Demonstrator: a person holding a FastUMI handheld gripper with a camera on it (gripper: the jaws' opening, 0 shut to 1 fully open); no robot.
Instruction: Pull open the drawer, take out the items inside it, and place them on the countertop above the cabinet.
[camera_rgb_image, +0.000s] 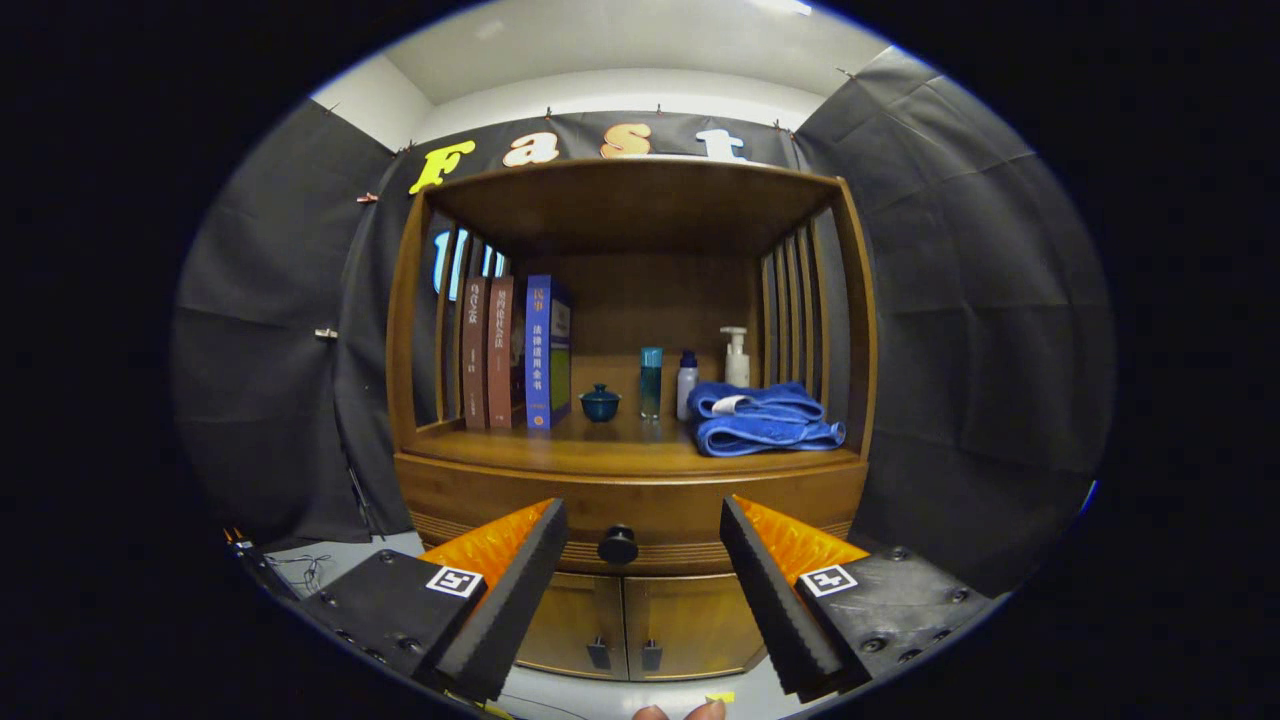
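Observation:
A wooden cabinet stands ahead with its drawer closed under the countertop. The drawer's black round knob sits in the middle of the front, beyond my fingers and in line with the gap between them. My gripper is open, held some way back from the cabinet, with nothing between its fingertips. What lies inside the drawer is hidden.
On the countertop stand three books at the left, a small blue lidded cup, three bottles and a folded blue towel at the right. Two lower doors with black handles sit below the drawer. A person's fingertips show below.

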